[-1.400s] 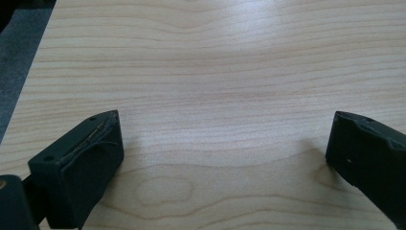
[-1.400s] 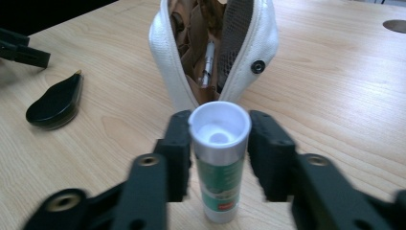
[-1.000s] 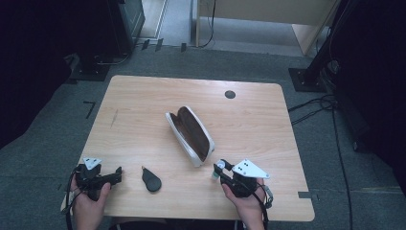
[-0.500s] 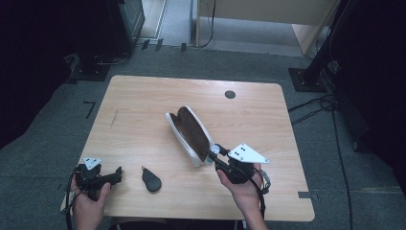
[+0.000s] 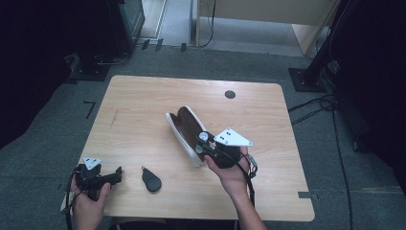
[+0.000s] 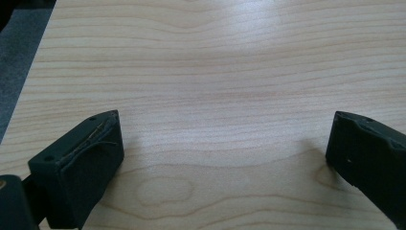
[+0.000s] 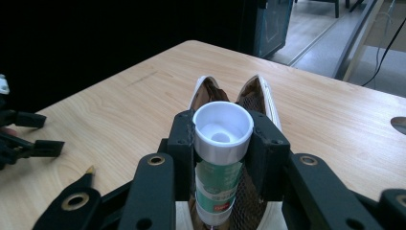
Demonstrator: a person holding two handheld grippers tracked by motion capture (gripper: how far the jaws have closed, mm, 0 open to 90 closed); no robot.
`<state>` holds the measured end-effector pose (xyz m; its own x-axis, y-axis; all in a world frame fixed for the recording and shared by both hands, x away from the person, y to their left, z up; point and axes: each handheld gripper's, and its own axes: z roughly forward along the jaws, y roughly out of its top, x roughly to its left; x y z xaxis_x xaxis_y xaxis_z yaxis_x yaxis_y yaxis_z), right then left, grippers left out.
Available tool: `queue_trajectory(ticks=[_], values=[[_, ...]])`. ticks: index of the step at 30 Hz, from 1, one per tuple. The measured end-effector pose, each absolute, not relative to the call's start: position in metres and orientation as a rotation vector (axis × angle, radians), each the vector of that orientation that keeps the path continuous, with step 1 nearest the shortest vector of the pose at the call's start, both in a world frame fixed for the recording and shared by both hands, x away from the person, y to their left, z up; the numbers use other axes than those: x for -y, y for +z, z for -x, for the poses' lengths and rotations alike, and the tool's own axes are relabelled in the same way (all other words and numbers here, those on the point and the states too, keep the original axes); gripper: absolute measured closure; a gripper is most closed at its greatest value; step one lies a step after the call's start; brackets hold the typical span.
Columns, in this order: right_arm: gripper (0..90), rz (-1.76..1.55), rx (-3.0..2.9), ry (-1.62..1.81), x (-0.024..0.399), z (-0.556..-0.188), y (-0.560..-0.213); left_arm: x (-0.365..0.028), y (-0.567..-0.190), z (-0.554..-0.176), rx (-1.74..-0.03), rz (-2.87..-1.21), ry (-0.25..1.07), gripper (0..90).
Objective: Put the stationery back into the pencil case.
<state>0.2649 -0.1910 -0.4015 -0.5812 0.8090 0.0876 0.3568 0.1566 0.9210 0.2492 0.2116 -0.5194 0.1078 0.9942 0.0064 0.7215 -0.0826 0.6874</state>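
Note:
An open case (image 5: 184, 125) with a white rim and brown lining lies at the middle of the wooden table (image 5: 143, 105). My right gripper (image 5: 203, 142) hovers over its near end, shut on a tube (image 7: 218, 184) with a green label and a white cap (image 7: 222, 128). The cap points toward the case (image 7: 258, 96), which spreads open just beyond it. My left gripper (image 5: 116, 174) rests at the front left corner, open with only bare tabletop (image 6: 215, 96) between its jaws.
A small black teardrop-shaped object (image 5: 151, 181) lies near the front edge between the two hands. A dark round disc (image 5: 230, 94) sits at the far right of the table. Grey carpet, cables and dark stands surround the table.
My right gripper has carried the tube up and leftward, from the front right of the table to over the near end of the case. The left gripper has stayed where it was.

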Motion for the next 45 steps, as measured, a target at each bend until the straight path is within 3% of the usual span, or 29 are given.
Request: queue_trajectory(ticks=[26, 33, 45], values=[[65.9, -1.188, -2.134, 1.351, 0.177, -0.291, -0.419, -0.212, -0.519, -0.249, -1.666, -1.866, 0.672, 0.0], [62.3, -1.218, -2.076, 1.333, 0.178, -0.297, -0.420, -0.212, -0.519, -0.249, -1.662, -1.870, 0.671, 0.0], [80.8, -1.178, -2.052, 1.373, 0.187, -0.277, -0.416, -0.212, -0.519, -0.249, -1.663, -1.867, 0.670, 0.0]])
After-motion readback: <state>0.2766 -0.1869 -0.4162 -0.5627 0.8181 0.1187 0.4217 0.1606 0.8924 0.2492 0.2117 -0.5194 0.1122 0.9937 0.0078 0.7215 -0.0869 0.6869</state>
